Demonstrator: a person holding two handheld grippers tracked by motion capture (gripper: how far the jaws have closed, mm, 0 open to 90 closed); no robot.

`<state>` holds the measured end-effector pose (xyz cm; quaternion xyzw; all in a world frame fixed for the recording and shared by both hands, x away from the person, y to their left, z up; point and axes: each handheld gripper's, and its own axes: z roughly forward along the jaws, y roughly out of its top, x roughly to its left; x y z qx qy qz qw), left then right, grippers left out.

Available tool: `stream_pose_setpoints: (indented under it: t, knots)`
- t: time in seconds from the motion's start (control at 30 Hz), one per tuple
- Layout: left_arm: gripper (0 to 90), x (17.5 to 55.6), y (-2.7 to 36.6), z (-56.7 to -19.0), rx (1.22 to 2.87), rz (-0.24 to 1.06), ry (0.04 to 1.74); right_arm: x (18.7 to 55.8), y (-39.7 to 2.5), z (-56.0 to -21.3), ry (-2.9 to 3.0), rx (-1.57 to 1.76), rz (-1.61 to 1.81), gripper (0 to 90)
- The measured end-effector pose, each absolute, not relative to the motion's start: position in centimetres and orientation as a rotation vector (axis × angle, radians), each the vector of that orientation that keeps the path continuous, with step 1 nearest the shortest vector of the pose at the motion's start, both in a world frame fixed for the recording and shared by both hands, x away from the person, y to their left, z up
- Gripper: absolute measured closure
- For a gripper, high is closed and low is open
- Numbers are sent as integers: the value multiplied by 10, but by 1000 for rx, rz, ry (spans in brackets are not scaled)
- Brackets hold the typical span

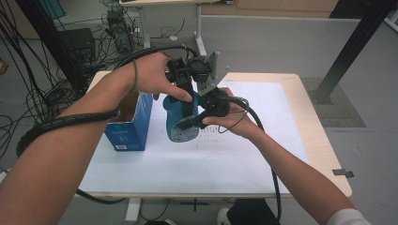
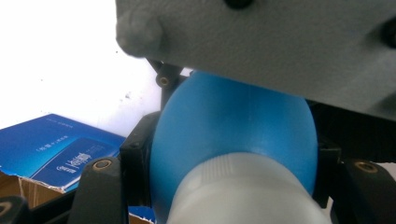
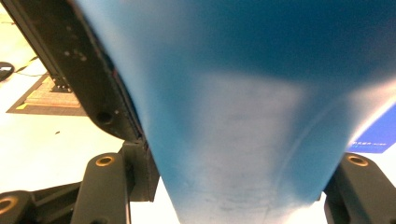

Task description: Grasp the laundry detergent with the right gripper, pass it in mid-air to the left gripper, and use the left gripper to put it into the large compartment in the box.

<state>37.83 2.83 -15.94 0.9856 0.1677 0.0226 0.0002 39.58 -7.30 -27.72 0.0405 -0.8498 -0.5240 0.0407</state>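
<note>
A blue bottle point(image 1: 178, 123) hangs tilted above the white-covered table point(image 1: 225, 159), held between both grippers. My left gripper point(image 1: 187, 93) comes down from above and is shut on its upper end. In the left gripper view the bottle's blue shoulder point(image 2: 233, 121) and white cap point(image 2: 243, 191) sit between the jaws of the left gripper point(image 2: 233, 179). My right gripper point(image 1: 196, 120) is shut across the body from the right. In the right gripper view the blue bottle point(image 3: 243, 116) fills the gap of the right gripper point(image 3: 238, 191).
An open blue carton point(image 1: 129, 123) stands on the table just left of the bottle, also seen as the blue carton point(image 2: 51, 149). The right gripper's grey plate point(image 2: 280, 42) hangs close over the left camera. Cables point(image 1: 42, 93) crowd the floor beyond the left table edge.
</note>
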Motion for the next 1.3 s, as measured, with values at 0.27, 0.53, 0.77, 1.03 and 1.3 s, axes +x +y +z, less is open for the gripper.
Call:
stream_pose_setpoints:
  t: [0.27,0.53,0.77,1.03,1.3]
  knots:
    - [373,378,29,-159,3092,73,530,395,-73,-277,-2595,125,-1611,390]
    - [373,376,30,-158,3093,81,530,395,-72,-277,-2597,133,-1622,384]
    - [373,376,31,-158,3097,83,527,394,-72,-277,-2599,121,-1615,380]
    - [373,375,31,-158,3093,71,528,392,-72,-277,-2607,109,-1608,358]
    - [373,375,30,-155,3088,74,529,392,-74,-277,-2636,71,-1609,276]
